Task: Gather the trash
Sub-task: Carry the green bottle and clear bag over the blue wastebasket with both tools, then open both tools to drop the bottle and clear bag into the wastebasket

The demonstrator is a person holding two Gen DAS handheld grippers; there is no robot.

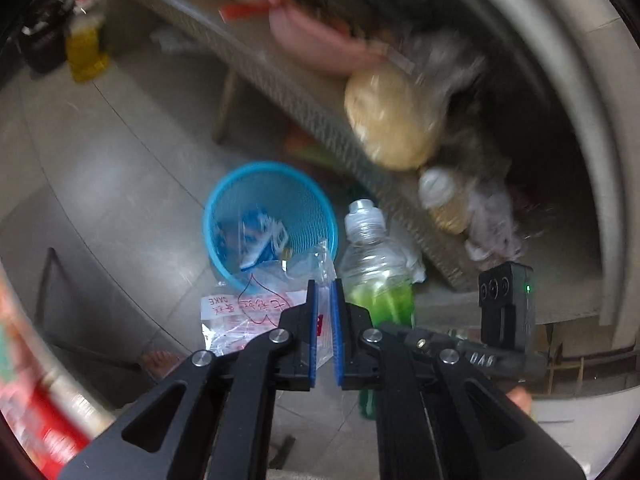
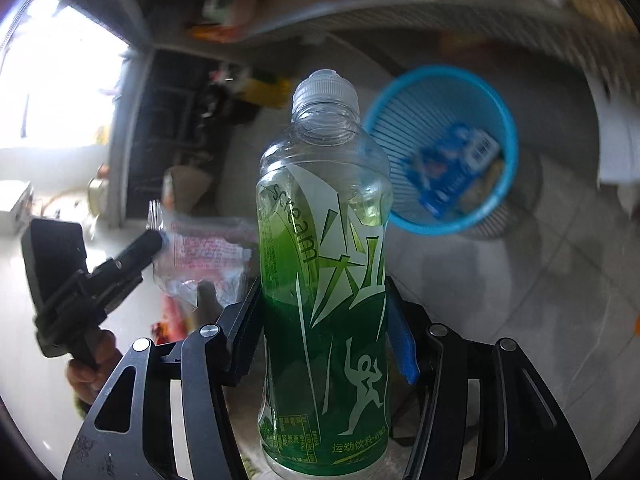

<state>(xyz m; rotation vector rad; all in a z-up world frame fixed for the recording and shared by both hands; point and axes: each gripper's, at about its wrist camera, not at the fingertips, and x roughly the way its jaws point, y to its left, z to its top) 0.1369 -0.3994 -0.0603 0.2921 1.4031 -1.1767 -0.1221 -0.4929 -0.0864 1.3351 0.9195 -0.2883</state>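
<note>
My left gripper (image 1: 325,286) is shut on a clear plastic wrapper (image 1: 244,316) with red print, which hangs just in front of a blue mesh basket (image 1: 208,216) on the floor. A blue packet (image 1: 262,236) lies inside the basket. In the right wrist view my right gripper (image 2: 324,292) is shut on an upright plastic bottle (image 2: 324,240) with a green label and some green drink. The basket (image 2: 508,120) is beyond it to the right, the wrapper (image 2: 200,256) to its left. The bottle (image 1: 374,264) also shows beside the basket in the left wrist view.
A low woven table (image 1: 304,108) runs behind the basket, crowded with a round bread bag (image 1: 388,120), a pink item (image 1: 312,36) and a small bottle (image 1: 444,200). A yellow bottle (image 1: 84,48) stands on the tiled floor far left. A person's hand (image 2: 86,372) holds the left gripper's handle.
</note>
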